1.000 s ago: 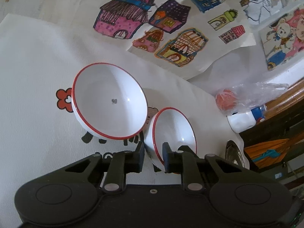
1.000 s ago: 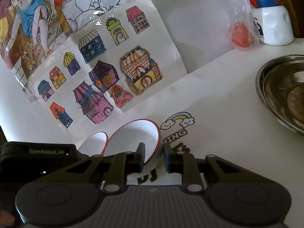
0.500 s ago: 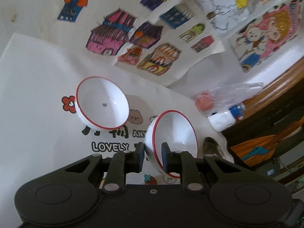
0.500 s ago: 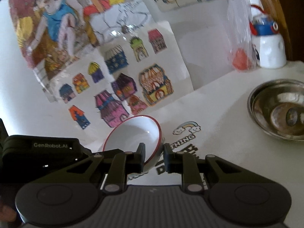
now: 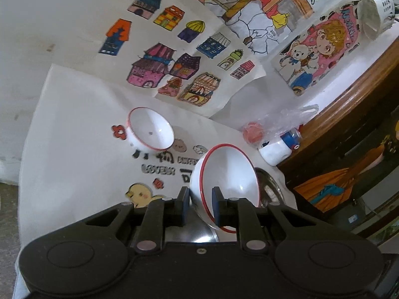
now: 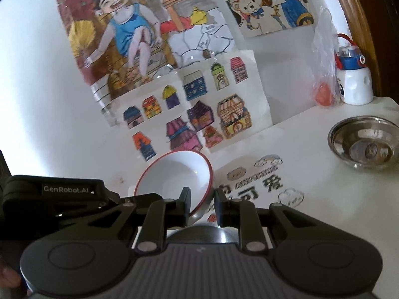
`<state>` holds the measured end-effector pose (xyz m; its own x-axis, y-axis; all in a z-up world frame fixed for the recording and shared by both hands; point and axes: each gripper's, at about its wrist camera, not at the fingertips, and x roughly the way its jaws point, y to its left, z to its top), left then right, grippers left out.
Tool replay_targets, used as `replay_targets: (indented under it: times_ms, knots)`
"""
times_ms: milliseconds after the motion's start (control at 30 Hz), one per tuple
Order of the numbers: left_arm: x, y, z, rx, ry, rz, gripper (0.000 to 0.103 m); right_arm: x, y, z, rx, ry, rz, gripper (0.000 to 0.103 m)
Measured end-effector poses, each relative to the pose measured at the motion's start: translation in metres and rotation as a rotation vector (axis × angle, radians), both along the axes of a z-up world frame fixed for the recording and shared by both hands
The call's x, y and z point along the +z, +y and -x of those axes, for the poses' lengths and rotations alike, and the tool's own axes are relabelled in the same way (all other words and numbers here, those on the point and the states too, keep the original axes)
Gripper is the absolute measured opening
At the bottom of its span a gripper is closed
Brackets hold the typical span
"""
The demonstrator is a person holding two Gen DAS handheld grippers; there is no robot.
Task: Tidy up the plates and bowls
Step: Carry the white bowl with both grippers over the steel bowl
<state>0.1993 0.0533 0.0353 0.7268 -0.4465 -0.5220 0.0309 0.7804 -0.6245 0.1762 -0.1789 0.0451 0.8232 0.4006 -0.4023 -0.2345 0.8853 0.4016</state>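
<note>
Fingers of the left gripper (image 5: 199, 205) pinch the rim of a red-edged white bowl (image 5: 228, 174) — one pad outside the wall, one inside — holding it tilted above the tablecloth (image 5: 67, 149). A second bowl (image 5: 150, 130) sits on the cloth near the drawings (image 5: 174, 67), well apart. In the right wrist view, the right gripper (image 6: 202, 205) is nearly closed across the rim of a bowl (image 6: 174, 177), also tilted — a steel bowl (image 6: 362, 145) rests far to the right.
</note>
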Motion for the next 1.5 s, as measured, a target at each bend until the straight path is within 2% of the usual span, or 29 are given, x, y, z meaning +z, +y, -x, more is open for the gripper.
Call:
replay_targets:
  times_ms: [233,533,967,1400,1500]
  knots:
    - [-0.011,0.01,0.023,-0.002,0.032,-0.033,0.019,-0.014,0.013,0.023,0.011,0.039,0.011,0.023]
    - [-0.028,0.003,0.026,-0.032,0.093,-0.089,0.021,-0.032,0.015,0.033,0.009,0.101,0.026,0.023]
    - [-0.032,-0.021,0.018,-0.108,0.146,-0.247,0.022,-0.037,0.019,0.028,0.0,0.166,0.106,0.027]
    - [-0.033,-0.024,0.002,-0.14,0.221,-0.277,0.022,-0.037,0.022,0.021,0.007,0.203,0.155,0.026]
    - [-0.033,-0.024,0.0,-0.144,0.226,-0.279,0.023,-0.037,0.023,0.021,0.013,0.201,0.161,0.03]
